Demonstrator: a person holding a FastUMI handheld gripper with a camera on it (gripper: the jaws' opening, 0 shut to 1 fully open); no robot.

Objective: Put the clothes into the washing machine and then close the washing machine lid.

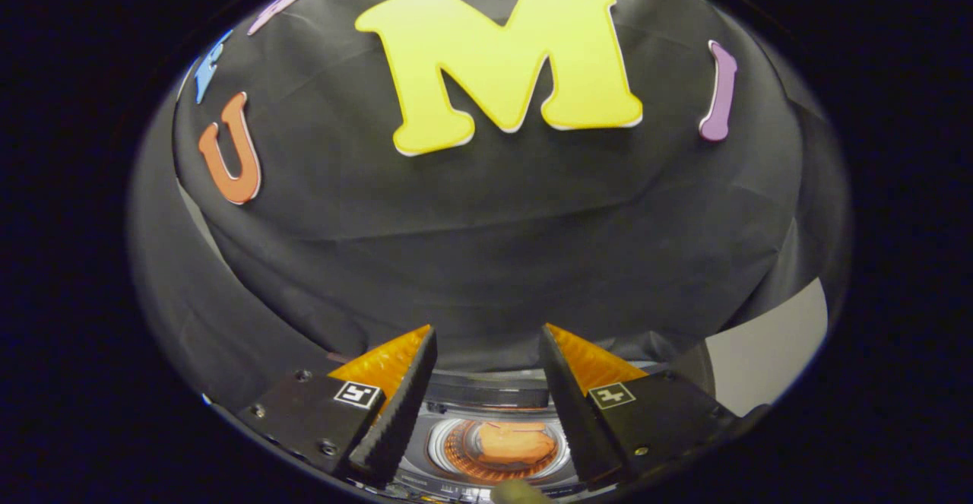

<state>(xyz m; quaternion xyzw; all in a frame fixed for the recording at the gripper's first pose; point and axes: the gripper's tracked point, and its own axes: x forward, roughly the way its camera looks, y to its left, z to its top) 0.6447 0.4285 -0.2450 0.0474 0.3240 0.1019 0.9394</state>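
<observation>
Gripper jaws open, nothing between, fingers aimed at black booth wall. Washing machine w/ lid up sits below, at 6 o'clock between the fingers. Orange clothes lie in its drum.

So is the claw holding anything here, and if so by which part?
Nothing is held. The claw is open with an empty gap between its fingers; an orange cloth lies below, inside the washing machine drum.
</observation>
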